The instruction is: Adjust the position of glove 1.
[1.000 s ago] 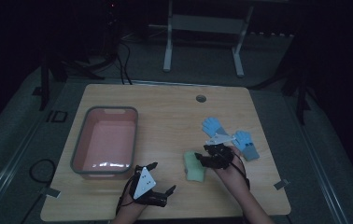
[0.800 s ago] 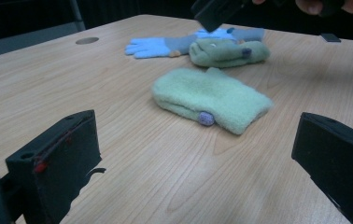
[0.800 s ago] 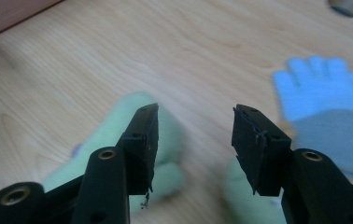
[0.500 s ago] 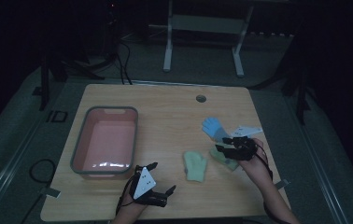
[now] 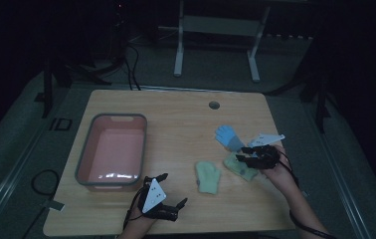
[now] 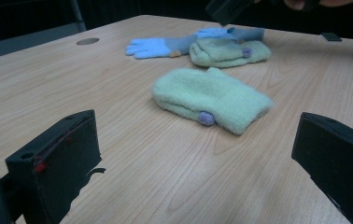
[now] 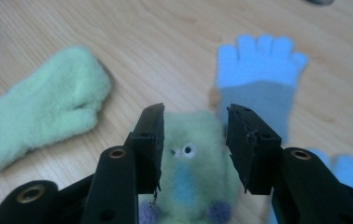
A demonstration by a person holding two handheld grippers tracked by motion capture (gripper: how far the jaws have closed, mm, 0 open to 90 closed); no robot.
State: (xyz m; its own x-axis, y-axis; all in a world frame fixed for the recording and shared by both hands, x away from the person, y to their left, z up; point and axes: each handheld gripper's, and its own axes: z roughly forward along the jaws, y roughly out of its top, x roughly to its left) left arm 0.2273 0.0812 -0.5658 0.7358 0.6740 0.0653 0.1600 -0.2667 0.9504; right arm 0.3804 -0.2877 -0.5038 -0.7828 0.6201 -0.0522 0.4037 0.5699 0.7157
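My right tongs, jaws just closing, straddle the green mitten with a face beside the blue glove without pinching it; my left tongs rest wide open, empty, on the table.

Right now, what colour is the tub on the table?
Pink inside with a grey rim; the tub shows best in the high view.

Tub left on table; mittens and glove right.
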